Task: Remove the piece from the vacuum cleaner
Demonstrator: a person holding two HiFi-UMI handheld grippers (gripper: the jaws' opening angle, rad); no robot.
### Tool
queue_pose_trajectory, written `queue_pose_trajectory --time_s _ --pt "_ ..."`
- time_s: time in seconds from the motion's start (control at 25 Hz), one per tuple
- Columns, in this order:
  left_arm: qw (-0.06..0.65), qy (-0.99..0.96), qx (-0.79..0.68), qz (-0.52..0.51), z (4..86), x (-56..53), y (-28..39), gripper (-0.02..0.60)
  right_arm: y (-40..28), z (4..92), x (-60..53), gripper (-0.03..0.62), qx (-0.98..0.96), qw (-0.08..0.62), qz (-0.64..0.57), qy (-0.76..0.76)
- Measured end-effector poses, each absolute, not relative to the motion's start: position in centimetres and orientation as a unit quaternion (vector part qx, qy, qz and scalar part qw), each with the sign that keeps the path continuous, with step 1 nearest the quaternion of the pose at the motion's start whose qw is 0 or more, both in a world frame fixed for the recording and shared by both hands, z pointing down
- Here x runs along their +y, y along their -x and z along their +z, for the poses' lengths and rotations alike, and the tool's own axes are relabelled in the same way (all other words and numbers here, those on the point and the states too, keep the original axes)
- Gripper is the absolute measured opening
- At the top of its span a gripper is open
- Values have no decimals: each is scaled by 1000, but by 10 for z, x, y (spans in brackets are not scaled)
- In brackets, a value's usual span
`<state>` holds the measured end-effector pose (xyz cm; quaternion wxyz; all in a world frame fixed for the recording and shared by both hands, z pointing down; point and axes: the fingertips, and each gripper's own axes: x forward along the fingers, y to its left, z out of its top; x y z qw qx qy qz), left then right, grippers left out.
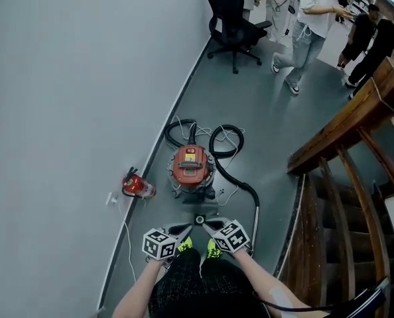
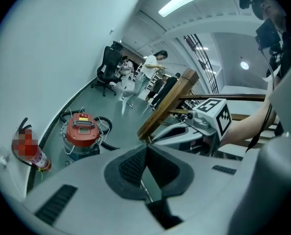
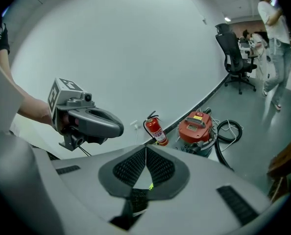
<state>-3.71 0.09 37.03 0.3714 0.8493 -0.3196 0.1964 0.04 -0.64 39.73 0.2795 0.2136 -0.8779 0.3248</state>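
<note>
In the head view we stand on a grey floor [image 1: 250,105]. A pale wall [image 1: 71,98] runs along our left and a wooden railing [image 1: 343,128] slants along our right. Between them the floor lies open as far as an office chair [image 1: 233,22] and some people [image 1: 310,25] far ahead. The vacuum cleaner [image 1: 192,167] sits near the foot of the wall, apart from us. Its black hose [image 1: 233,171] curls behind it and round to the right into a metal tube [image 1: 255,220] near our right gripper [image 1: 209,224]. A fire extinguisher [image 1: 137,186] stands by the wall, just left of the vacuum cleaner. Our left gripper [image 1: 187,226] is held close beside the right one, both short of the machine and touching nothing.

In the left gripper view the jaws are clenched pad to pad with nothing between them. The vacuum cleaner stands on the floor well beyond, off to the left.

In the right gripper view the jaws are likewise pressed together and empty. The vacuum cleaner lies beyond the tips to the right, with the fire extinguisher beside it.
</note>
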Motion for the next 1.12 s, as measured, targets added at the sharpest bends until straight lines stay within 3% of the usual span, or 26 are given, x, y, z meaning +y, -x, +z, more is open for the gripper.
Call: queue_pose_trajectory --time_s 0.64,1.12 --pt "378 -837 -352 179 359 25 34 9 -15 390 4 17 -879 253 336 -226" --pt "382 -846 -335 162 349 74 38 9 -8 374 58 17 -871 273 328 -244"
